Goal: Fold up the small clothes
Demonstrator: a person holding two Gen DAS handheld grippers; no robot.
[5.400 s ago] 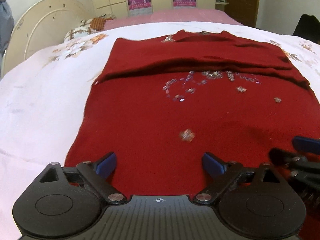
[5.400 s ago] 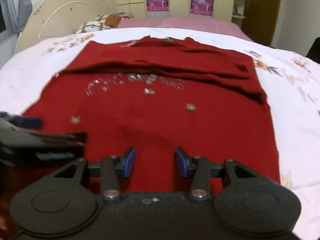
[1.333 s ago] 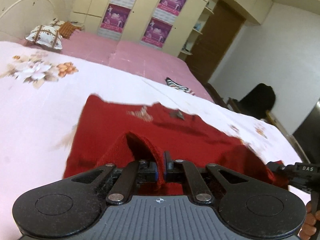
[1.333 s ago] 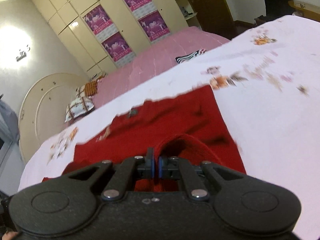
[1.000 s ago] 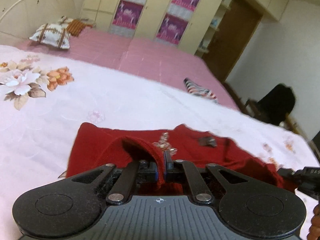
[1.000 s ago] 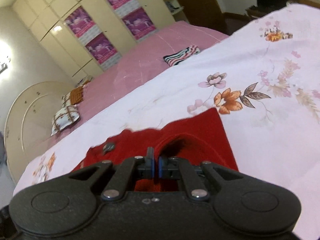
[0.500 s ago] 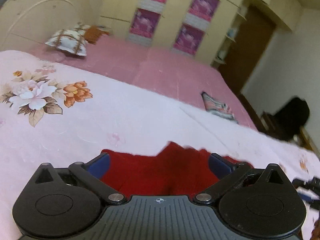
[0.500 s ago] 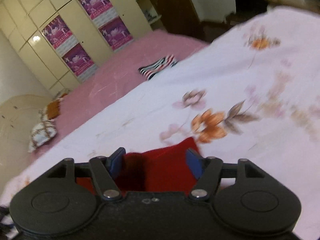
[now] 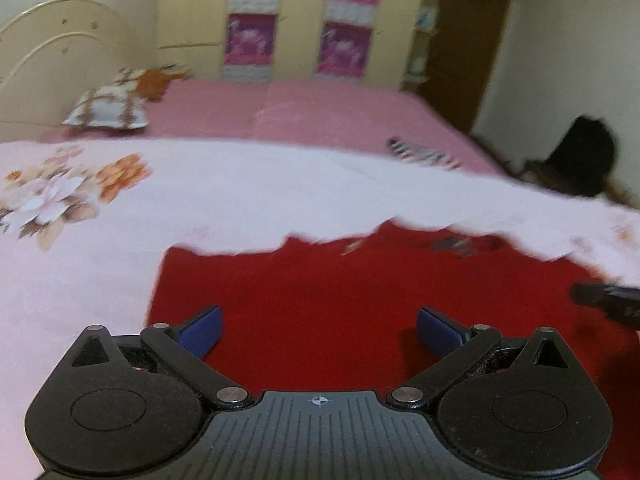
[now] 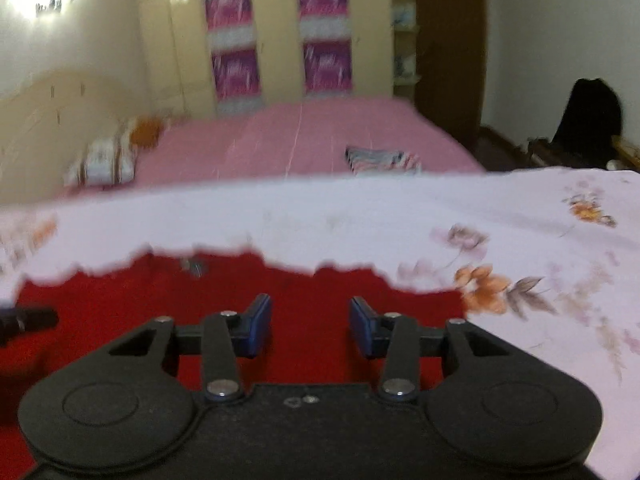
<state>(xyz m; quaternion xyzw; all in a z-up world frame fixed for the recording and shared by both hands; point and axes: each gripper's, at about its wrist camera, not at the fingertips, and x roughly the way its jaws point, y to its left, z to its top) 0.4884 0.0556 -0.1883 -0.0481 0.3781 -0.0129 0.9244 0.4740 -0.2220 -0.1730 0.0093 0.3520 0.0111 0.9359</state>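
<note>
A wide bed fills the room, its near half covered by a pale pink floral bedsheet (image 9: 248, 184) and its far half by a plain pink cover (image 10: 304, 140). Behind it stands a cream wardrobe wall (image 9: 192, 20) with purple posters (image 9: 250, 46) on its doors, and a curved cream headboard (image 9: 56, 52) rises at the left.

The dark red knitted sweater (image 9: 320, 300) lies flat on the floral sheet, right below both tools, with its far edge running ragged across both views; both pictures are blurred, so I can't make out the small glinting bits near that edge.

The left gripper (image 9: 318, 324) hangs over the left part of the red cloth with its blue pads (image 9: 200, 332) spread as wide as they go, nothing between them but the flat knit beneath. The right gripper (image 10: 310, 326) is over the right part of the sweater, near the orange flower print (image 10: 486, 288); its jaws stand partly apart, having just been narrowing, and no fold of cloth is caught between them.

Farther off, a patterned pillow (image 9: 108, 108) leans by the headboard, a black chair (image 10: 588, 116) sits by the right wall, and a small striped folded cloth (image 10: 382, 160) rests on the pink cover.
</note>
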